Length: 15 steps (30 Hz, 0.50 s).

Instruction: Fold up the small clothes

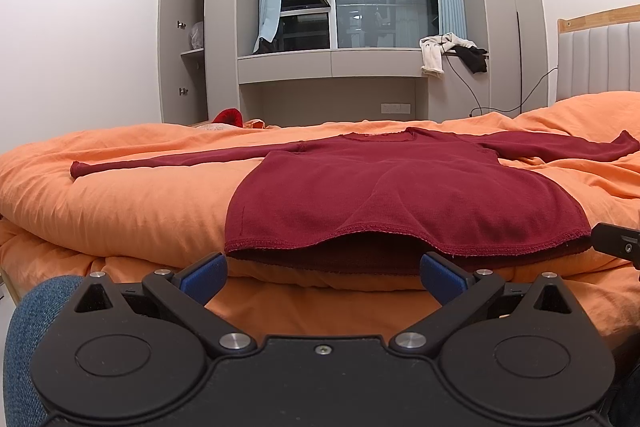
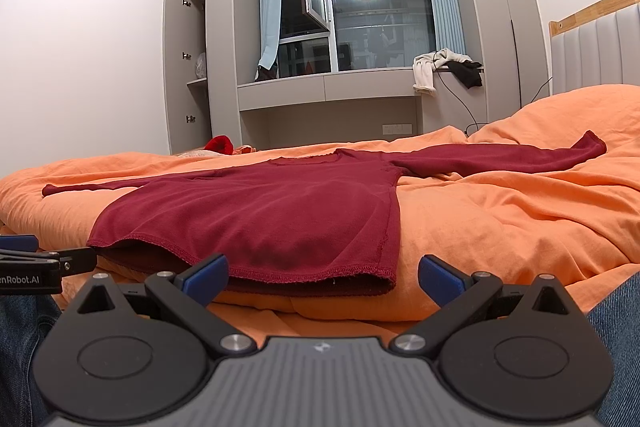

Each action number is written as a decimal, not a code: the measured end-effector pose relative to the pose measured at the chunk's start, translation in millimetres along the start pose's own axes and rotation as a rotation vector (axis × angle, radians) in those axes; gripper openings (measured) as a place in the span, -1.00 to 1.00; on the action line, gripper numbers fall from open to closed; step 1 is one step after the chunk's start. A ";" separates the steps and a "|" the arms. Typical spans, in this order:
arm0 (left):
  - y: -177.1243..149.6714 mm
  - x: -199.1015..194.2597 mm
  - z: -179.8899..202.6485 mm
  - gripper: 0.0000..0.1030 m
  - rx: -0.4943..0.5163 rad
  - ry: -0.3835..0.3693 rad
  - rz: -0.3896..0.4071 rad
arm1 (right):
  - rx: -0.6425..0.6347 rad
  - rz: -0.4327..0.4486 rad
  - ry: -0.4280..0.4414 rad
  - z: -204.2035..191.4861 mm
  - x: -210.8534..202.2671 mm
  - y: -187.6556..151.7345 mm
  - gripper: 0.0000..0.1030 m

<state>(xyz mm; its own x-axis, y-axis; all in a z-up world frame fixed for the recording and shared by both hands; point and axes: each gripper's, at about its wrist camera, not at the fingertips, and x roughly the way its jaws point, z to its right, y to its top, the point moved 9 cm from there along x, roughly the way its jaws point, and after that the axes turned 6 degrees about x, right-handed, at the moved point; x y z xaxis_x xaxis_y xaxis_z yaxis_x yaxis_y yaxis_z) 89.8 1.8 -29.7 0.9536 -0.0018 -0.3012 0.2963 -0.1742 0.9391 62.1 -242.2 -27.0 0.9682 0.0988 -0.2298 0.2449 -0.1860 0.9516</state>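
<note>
A dark red long-sleeved shirt (image 1: 400,187) lies flat on the orange duvet (image 1: 120,195), both sleeves spread out sideways and its hem toward me. My left gripper (image 1: 323,273) is open just short of the hem's middle, where the hem gapes a little. My right gripper (image 2: 323,275) is open in front of the shirt (image 2: 260,219), close to its right hem corner. Nothing sits between either pair of blue pads. The left gripper's body (image 2: 36,267) shows at the left edge of the right wrist view, and part of the right gripper (image 1: 618,243) shows at the right edge of the left wrist view.
The orange duvet (image 2: 500,219) covers the whole bed, rumpled at the right near a padded headboard (image 1: 600,63). A red item (image 1: 229,117) lies at the bed's far side. Clothes (image 1: 448,51) hang off the window ledge. A person's denim-clad legs (image 2: 616,339) flank the grippers.
</note>
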 end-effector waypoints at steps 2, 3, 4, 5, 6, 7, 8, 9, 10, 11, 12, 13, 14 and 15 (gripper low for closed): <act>0.1 -0.2 0.1 0.99 0.000 -0.001 0.000 | 0.000 0.000 0.000 -0.1 0.0 0.1 1.00; 0.0 0.0 -0.1 0.99 0.000 -0.001 0.000 | 0.001 -0.001 0.001 -0.1 -0.1 0.2 1.00; 0.1 -0.3 0.1 0.99 0.000 0.000 0.000 | 0.002 -0.001 0.001 -0.1 -0.2 0.2 1.00; 0.0 -0.2 0.0 0.99 0.000 -0.001 0.000 | 0.002 -0.001 0.001 -0.2 -0.5 0.2 1.00; -0.1 0.1 -0.1 0.99 0.000 -0.001 -0.001 | 0.002 -0.001 0.000 -0.3 -0.9 0.1 1.00; 0.0 -0.1 -0.1 0.99 0.000 -0.001 0.000 | 0.002 -0.001 0.000 2.2 -1.6 -3.4 1.00; 0.0 -0.1 -0.1 0.99 0.000 -0.001 0.000 | 0.002 -0.001 -0.001 2.6 -2.5 -3.9 1.00; -0.1 0.2 -0.2 0.99 0.000 -0.001 0.000 | 0.003 -0.001 -0.001 1.3 -1.6 -2.4 1.00; 0.0 -0.2 -0.1 0.99 -0.001 -0.001 -0.001 | 0.004 0.000 -0.001 2.2 -2.5 -2.3 1.00; 0.0 -0.1 -0.2 0.99 -0.001 -0.001 -0.001 | 0.005 0.000 -0.002 1.5 -2.0 -1.6 1.00; -0.1 0.2 -0.3 0.99 -0.001 -0.002 -0.001 | 0.006 0.001 -0.002 1.2 -0.6 -1.7 1.00; 0.0 -0.1 -0.1 0.99 -0.001 -0.001 -0.001 | 0.005 0.001 -0.002 0.8 -0.8 -2.1 1.00; -0.1 0.0 -0.1 0.99 -0.001 -0.001 -0.001 | 0.005 0.001 -0.002 0.5 -1.2 -2.5 1.00; 0.0 -0.1 -0.1 0.99 -0.001 -0.001 -0.001 | 0.005 0.000 -0.002 0.6 -1.2 -2.4 1.00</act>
<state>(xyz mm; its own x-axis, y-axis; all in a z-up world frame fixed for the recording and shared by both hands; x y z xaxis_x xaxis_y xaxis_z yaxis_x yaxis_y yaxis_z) 89.7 1.9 -29.7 0.9531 -0.0029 -0.3028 0.2977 -0.1729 0.9389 60.4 -242.5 -29.1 0.9684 0.0973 -0.2298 0.2448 -0.1910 0.9506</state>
